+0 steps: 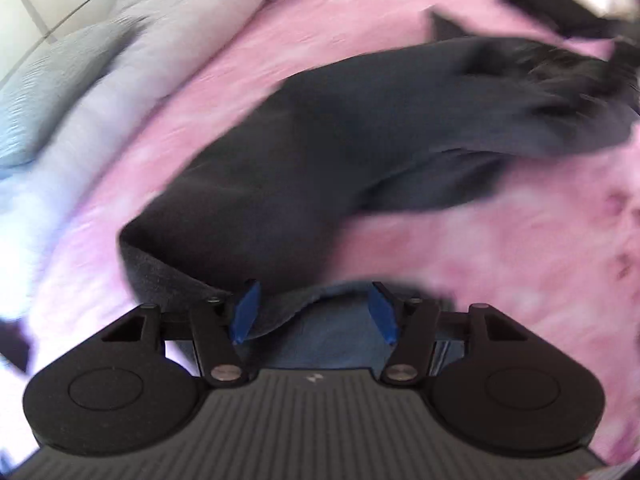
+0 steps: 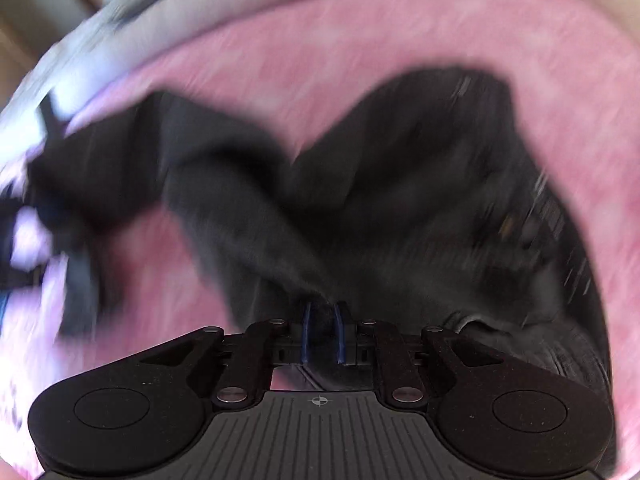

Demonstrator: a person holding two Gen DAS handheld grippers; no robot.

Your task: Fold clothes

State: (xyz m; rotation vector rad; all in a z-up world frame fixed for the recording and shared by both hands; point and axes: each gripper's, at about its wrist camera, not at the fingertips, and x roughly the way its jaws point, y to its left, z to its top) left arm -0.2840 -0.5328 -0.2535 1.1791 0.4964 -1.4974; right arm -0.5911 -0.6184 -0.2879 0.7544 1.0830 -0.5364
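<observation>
A dark grey garment (image 1: 320, 132) lies stretched across the pink bedspread (image 1: 320, 20), blurred by motion. Its near hem reaches my left gripper (image 1: 314, 286), whose blue pads (image 1: 246, 312) stand wide apart; the hem rests against the left pad with nothing pinched. In the right wrist view the same garment (image 2: 420, 184) hangs bunched in folds above the pink bedspread (image 2: 280, 60). My right gripper (image 2: 323, 306) is shut on a fold of it, the blue pads nearly together with dark cloth between them.
Pale grey-blue bedding (image 1: 60, 80) runs along the far left side of the bed. Another dark piece of clothing (image 1: 560, 4) lies at the far right. Some blue fabric (image 1: 324, 336) shows just under the left gripper.
</observation>
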